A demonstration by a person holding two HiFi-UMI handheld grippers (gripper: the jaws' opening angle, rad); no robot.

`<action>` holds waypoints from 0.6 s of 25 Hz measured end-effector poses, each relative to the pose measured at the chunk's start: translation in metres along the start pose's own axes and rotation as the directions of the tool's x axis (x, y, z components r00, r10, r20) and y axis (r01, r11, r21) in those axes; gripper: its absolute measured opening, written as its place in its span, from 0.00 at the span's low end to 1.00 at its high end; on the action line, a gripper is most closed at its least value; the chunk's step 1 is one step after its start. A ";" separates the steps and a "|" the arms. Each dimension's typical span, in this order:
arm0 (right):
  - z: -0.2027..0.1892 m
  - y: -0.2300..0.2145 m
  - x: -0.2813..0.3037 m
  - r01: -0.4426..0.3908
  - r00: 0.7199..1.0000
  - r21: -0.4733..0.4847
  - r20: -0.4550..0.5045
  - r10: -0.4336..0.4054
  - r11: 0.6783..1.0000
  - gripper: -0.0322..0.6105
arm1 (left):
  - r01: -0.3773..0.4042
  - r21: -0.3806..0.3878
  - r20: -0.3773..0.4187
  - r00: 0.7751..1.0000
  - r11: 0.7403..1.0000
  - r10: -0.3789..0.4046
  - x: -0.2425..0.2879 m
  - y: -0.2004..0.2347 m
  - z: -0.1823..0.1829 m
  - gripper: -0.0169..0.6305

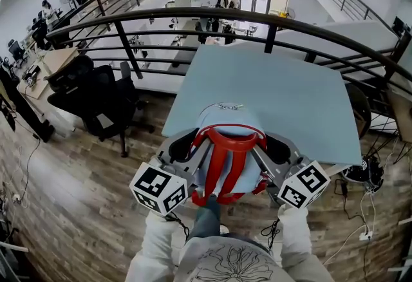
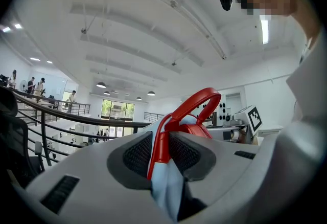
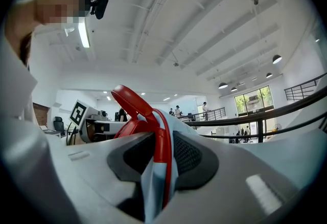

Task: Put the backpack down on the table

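Observation:
A light-blue backpack with red straps and a red top handle hangs between my two grippers, over the near edge of the pale-blue table. My left gripper is shut on the bag's left side, with a red strap and blue fabric pinched between its dark pads. My right gripper is shut on the right side, clamping a red strap and blue fabric. The lower part of the backpack is hidden behind the grippers and the person's body.
Black office chairs stand on the wooden floor left of the table. A curved black railing runs behind the table. Cables and a power strip lie on the floor at the right. Desks and people are far off at the upper left.

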State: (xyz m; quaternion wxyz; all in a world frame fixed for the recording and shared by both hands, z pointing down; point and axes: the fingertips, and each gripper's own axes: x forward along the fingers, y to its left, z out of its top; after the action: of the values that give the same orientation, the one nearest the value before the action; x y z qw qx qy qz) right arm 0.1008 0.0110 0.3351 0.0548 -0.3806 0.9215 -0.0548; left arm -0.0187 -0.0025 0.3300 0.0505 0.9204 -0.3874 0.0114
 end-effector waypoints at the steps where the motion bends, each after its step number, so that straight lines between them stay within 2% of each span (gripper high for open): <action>1: -0.001 -0.006 0.005 0.000 1.000 0.002 -0.001 0.000 1.000 0.24 | 0.000 -0.001 -0.001 1.000 1.000 0.000 0.006 0.005 0.000 0.18; 15: 0.010 -0.110 0.117 0.043 0.999 -0.007 0.013 -0.043 0.999 0.24 | 0.056 0.004 0.006 0.998 0.998 -0.056 0.117 0.118 0.017 0.18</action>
State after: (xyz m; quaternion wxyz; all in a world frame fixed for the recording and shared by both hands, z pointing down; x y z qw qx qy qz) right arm 0.0966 -0.1500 0.3338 0.0579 -0.4010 0.9129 -0.0503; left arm -0.0218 -0.1694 0.3297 0.0481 0.9310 -0.3618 0.0080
